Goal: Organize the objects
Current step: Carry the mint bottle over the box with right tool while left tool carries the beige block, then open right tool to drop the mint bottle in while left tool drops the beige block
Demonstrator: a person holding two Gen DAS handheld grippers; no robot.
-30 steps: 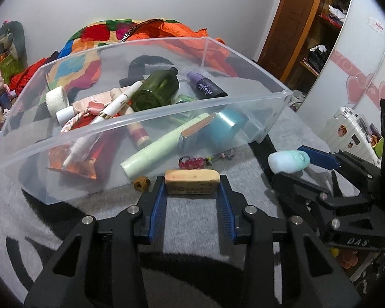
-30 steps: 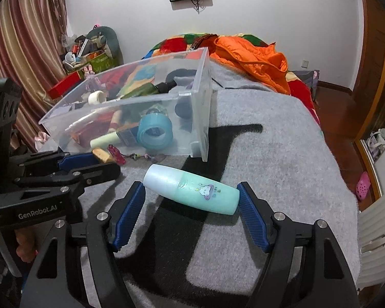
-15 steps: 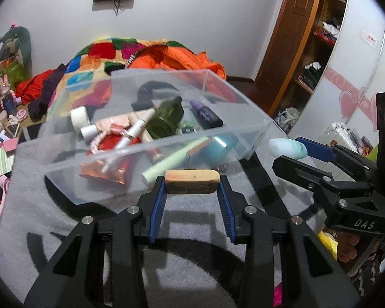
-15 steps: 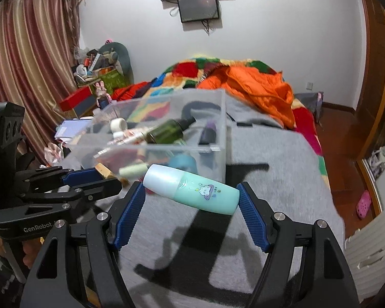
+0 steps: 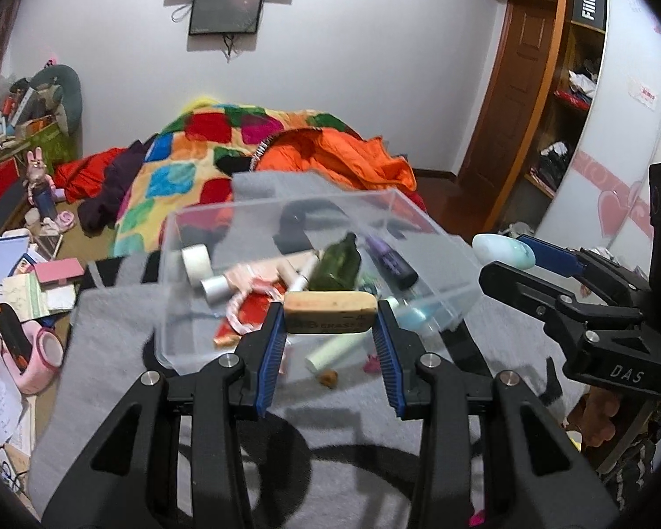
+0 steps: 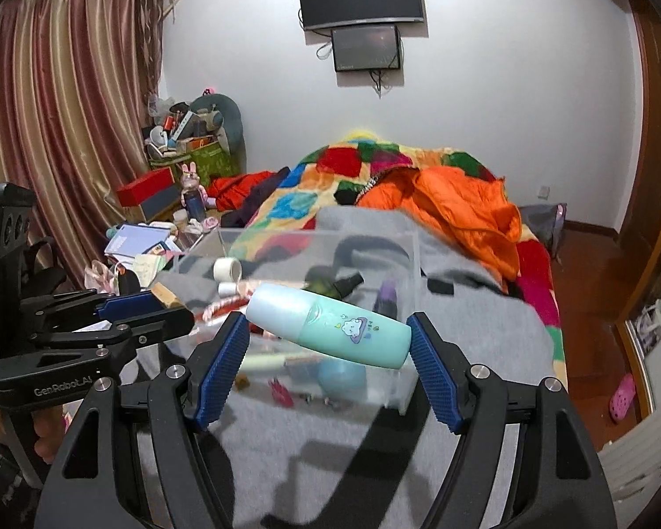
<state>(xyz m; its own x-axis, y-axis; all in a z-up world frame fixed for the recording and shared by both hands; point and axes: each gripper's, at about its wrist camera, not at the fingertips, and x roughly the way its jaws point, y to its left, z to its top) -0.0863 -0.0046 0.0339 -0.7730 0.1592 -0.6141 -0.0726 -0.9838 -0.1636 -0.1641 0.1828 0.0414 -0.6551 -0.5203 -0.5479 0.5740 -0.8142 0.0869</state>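
Ahead of both tools and lower than them stands the clear plastic box (image 5: 436,238) on the grey blanket (image 5: 110,322) of the bed; this is the relation that matters for the coming move, because both carried things must go forward and down over its near wall. Between the blue pads of the left hand-held gripper (image 5: 330,335) sits a tan eraser (image 5: 330,311), clenched by its two short ends, so that its long axis lies crosswise to the fingers and roughly along the near wall of the box. In the right wrist view, the right hand-held gripper (image 6: 328,352) is grasping a mint-green bottle (image 6: 330,330) by its two ends; the long axis is also crosswise, a little tilted, with the pale cap end higher and toward the left pad. Both things hang in the air, apart from the blanket; the eraser seems over the near edge of the box, the bottle just before its near wall. My judgement is that the left one is slightly nearer the opening, though the fisheye makes this uncertain. Inside the box already lie a dark green bottle (image 5: 337,262), a roll of tape (image 5: 196,262) and several tubes.
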